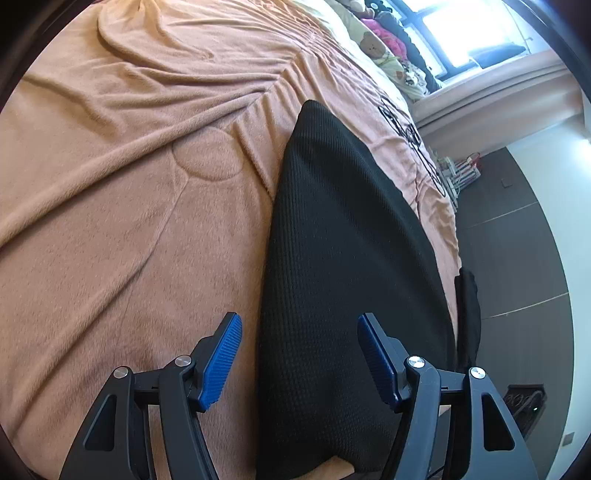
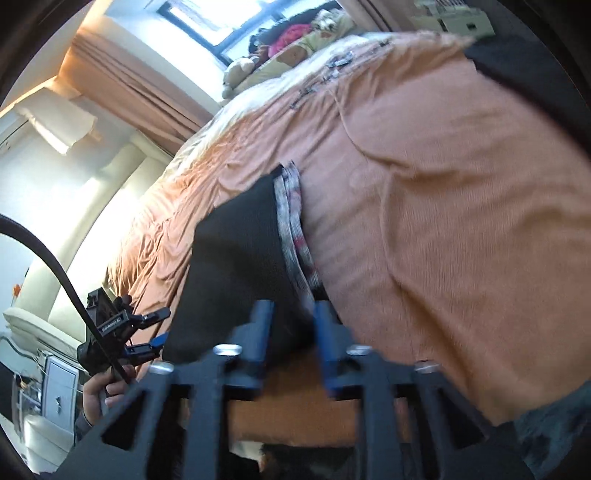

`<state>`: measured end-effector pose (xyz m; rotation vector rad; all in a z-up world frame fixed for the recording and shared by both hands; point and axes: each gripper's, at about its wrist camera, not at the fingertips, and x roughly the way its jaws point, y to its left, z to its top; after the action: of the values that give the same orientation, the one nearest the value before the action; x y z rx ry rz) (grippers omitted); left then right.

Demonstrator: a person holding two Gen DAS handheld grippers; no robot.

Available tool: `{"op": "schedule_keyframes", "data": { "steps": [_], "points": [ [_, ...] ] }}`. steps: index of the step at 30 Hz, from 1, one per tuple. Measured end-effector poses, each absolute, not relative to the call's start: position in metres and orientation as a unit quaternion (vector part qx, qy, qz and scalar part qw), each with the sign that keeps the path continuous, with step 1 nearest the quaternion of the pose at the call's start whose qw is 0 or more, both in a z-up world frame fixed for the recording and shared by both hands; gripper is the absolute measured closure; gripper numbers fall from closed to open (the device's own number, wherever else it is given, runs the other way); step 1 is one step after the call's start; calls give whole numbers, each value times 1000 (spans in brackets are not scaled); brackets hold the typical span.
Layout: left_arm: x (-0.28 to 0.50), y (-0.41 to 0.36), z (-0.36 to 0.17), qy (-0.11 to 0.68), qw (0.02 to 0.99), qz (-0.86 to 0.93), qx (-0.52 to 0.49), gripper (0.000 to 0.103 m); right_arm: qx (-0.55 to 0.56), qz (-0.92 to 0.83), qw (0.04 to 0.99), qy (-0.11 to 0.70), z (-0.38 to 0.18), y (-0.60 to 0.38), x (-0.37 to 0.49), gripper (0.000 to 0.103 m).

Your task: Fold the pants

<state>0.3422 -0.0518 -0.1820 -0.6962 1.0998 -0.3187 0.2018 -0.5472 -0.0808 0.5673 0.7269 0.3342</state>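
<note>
1. We count one bed, covered by one orange blanket (image 1: pixel 129 229), which fills most of both views and is creased into ridges toward the far side.
2. We count one pair of black pants (image 1: pixel 343 258) with a waffle-like texture. In the left wrist view it lies as one long folded strip on the blanket near the bed's edge, running away from the camera. A small dark part (image 1: pixel 468 314) hangs beyond the blanket's edge; we cannot tell whether it belongs to the pants.
3. In the right wrist view the pants (image 2: pixel 236 266) show one grey waistband with red marks (image 2: pixel 295 236) along their right edge.
4. We count two grippers. The left gripper (image 1: pixel 299 360) has its two blue pads spread wide apart; the strip of pants passes between them, and whether either pad touches the cloth we cannot tell. It grips nothing.
5. The right gripper (image 2: pixel 291 343) is blurred. Its two blue fingers stand close together with black cloth of the pants between them, so we read it as clamped on the pants near the waistband.
6. The left gripper (image 2: pixel 144 332) also appears in the right wrist view, held by one hand (image 2: pixel 101 391) beside the bed.
7. We count one window (image 1: pixel 476 33) beyond the bed, with one pile of soft toys and clothes (image 1: pixel 384 33) below it.
</note>
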Motion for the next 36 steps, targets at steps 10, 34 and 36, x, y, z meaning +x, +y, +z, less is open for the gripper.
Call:
{"op": "schedule_keyframes", "data": {
  "steps": [10, 34, 36],
  "points": [
    [365, -50, -182, 503, 786, -145, -329, 36, 194, 203, 887, 366, -56, -523, 283, 53],
    [403, -45, -189, 501, 781, -132, -348, 47, 238, 270, 809, 465, -95, -505, 476, 53],
    [405, -47, -188, 502, 783, -131, -344, 47, 251, 272, 802, 469, -98, -507, 480, 53]
  ]
}}
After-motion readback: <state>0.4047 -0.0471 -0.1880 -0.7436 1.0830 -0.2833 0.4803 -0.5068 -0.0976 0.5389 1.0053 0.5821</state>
